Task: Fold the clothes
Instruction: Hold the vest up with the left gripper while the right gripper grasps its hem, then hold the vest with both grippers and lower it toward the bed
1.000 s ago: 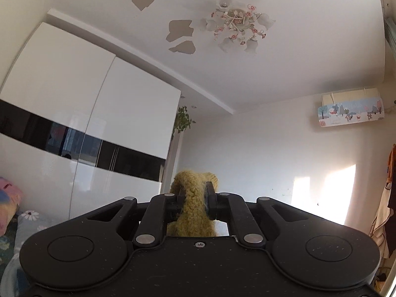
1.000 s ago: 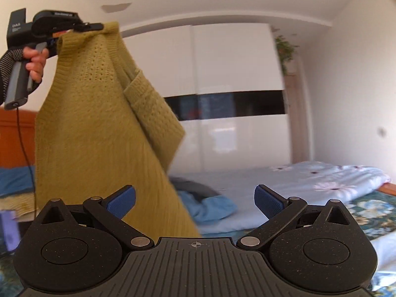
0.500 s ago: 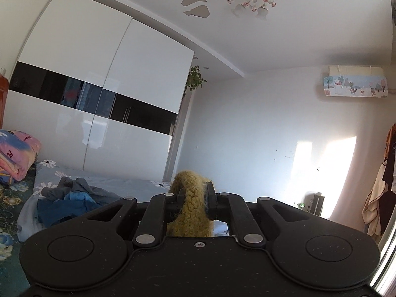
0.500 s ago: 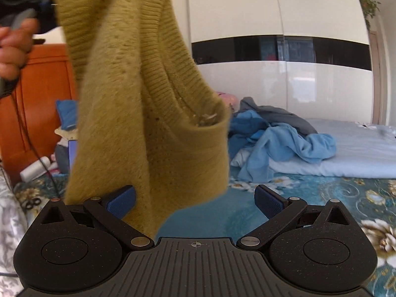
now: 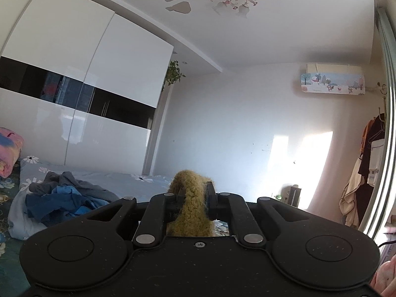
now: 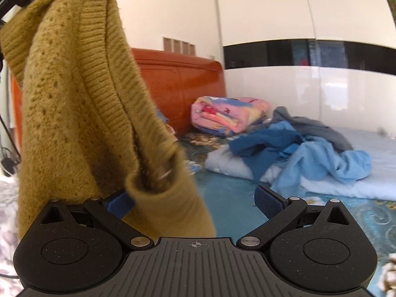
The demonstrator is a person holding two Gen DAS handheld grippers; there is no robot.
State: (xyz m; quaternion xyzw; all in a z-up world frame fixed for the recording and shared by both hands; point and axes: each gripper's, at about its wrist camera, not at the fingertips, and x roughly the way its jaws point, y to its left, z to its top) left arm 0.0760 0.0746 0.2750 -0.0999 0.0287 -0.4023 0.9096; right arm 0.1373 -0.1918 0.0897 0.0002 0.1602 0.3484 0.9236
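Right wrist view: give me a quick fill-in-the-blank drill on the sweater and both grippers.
1. The left gripper is shut on the ____ knit sweater.
2. The right gripper has its jaws ____.
3. The pile of blue and grey clothes lies on the ____.

Missing words: mustard-yellow; open; bed

The sweater (image 6: 74, 104) is fuzzy mustard knit, ribbed along its edges and dotted with small eyelet holes. The wardrobe (image 5: 81, 91) has high-gloss white panels crossed by a dark, glassy band. The headboard (image 6: 180, 79) is polished reddish wood. The right gripper (image 6: 195, 201) has a matt, speckled black plastic body with a ribbed top plate, shiny metal pivot pins and blue textured pads (image 6: 268, 199). The blue clothes (image 6: 297, 153) are soft, crumpled cloth.
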